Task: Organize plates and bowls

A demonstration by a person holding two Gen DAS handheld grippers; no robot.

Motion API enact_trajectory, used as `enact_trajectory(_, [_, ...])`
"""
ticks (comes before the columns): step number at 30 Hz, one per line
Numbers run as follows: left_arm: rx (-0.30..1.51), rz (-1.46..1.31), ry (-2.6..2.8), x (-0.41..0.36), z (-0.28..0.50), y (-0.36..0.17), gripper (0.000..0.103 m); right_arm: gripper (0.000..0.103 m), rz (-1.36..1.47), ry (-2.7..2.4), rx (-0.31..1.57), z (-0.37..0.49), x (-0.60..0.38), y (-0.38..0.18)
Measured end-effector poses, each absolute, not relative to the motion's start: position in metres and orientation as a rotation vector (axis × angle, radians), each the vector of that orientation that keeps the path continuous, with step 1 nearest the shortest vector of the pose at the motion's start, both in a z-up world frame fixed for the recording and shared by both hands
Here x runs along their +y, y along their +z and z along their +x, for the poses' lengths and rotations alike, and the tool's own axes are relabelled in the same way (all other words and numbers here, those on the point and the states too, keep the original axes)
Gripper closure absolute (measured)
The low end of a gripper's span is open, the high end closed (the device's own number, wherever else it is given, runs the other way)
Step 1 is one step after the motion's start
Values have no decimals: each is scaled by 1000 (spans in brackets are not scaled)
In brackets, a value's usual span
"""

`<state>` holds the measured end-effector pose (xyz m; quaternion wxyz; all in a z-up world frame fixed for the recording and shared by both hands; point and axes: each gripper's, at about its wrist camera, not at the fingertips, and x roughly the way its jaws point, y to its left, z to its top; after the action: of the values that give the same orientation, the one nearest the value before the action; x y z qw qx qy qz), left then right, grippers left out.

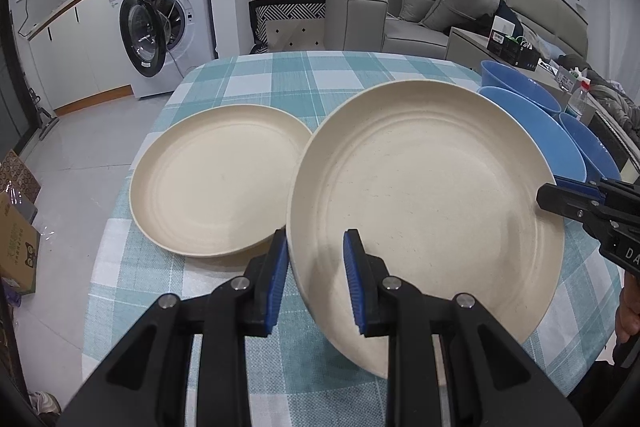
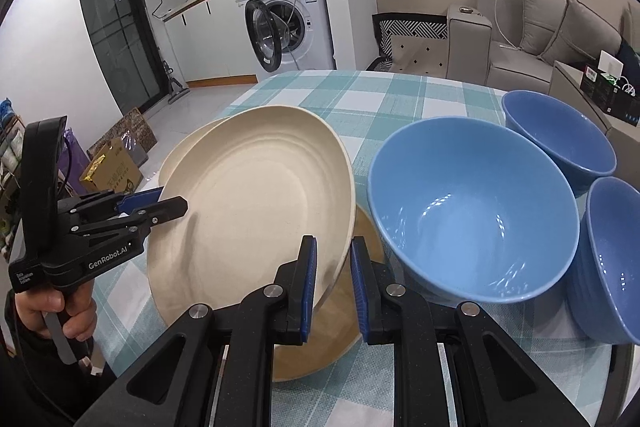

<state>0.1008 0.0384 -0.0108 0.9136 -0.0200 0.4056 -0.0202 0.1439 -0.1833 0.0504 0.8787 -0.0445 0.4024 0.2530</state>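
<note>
A large cream plate [image 1: 424, 187] [image 2: 248, 211] hangs tilted over the checked tablecloth, held by both grippers. My left gripper [image 1: 318, 267] [image 2: 172, 199] is shut on its near-left rim. On the opposite rim my right gripper [image 2: 334, 279] [image 1: 554, 189] is shut as well. Directly under the raised plate a shaded plate [image 2: 320, 347] lies on the table. Another cream plate [image 1: 216, 187] [image 2: 192, 143] lies flat to the left. Three blue bowls [image 2: 472, 211] [image 2: 560, 139] [image 2: 616, 259] stand upright on the right, apart from the held plate.
The round table [image 1: 280, 83] has a teal checked cloth; its far part is bare. A person's hand [image 2: 72, 311] grips the left tool's handle. Beyond the table are a washing machine [image 1: 164, 23] with its door open, a grey sofa [image 1: 432, 7] and boxes [image 1: 16, 247] on the floor.
</note>
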Motion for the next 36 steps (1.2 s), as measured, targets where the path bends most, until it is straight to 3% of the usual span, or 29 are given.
enact_trajectory(32, [888,14,-58,26,107,-27,74,82,-143,516,933,146,-184,23])
enact_trajectory(36, [894,23,-59,22,108,-30,72,77,-138,523,951,148,-185,20])
